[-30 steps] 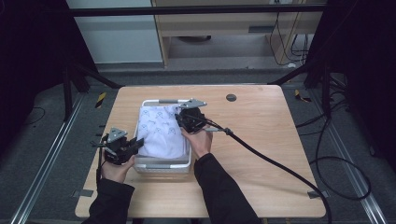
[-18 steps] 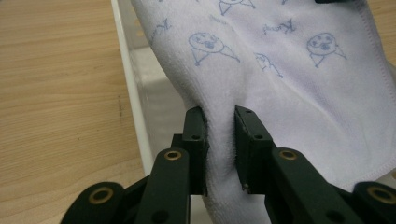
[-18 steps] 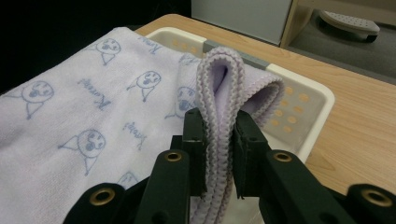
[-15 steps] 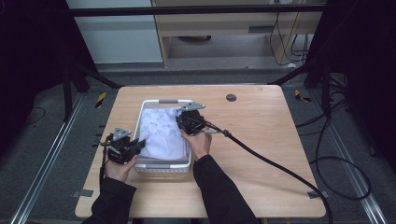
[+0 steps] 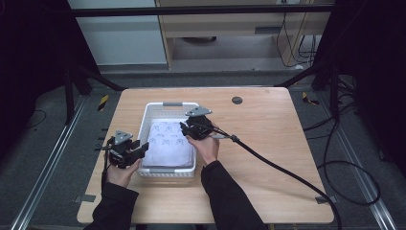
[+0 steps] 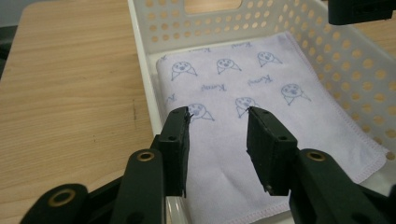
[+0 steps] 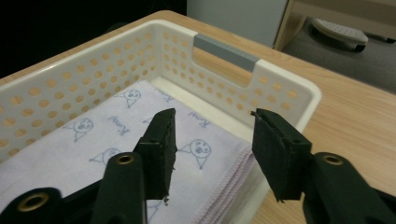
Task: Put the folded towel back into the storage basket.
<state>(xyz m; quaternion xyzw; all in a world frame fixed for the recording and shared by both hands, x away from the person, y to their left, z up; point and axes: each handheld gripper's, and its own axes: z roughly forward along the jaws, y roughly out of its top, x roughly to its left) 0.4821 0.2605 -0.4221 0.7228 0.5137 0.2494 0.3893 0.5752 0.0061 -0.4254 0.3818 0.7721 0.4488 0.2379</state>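
A white perforated basket [image 5: 143, 129] sits left of centre in the high view, on the wooden counter [image 5: 268, 143]; a folded lilac cloth [image 5: 167, 143] (printed with small blue faces) lies flat inside it. The left gripper [image 5: 125, 151] hovers at the basket's lower-left corner, its fingers [image 6: 177, 154] apart and empty above the cloth's near edge; the right gripper [image 5: 196, 127] is over the basket's right wall, its fingers [image 7: 161, 149] also spread, holding nothing.
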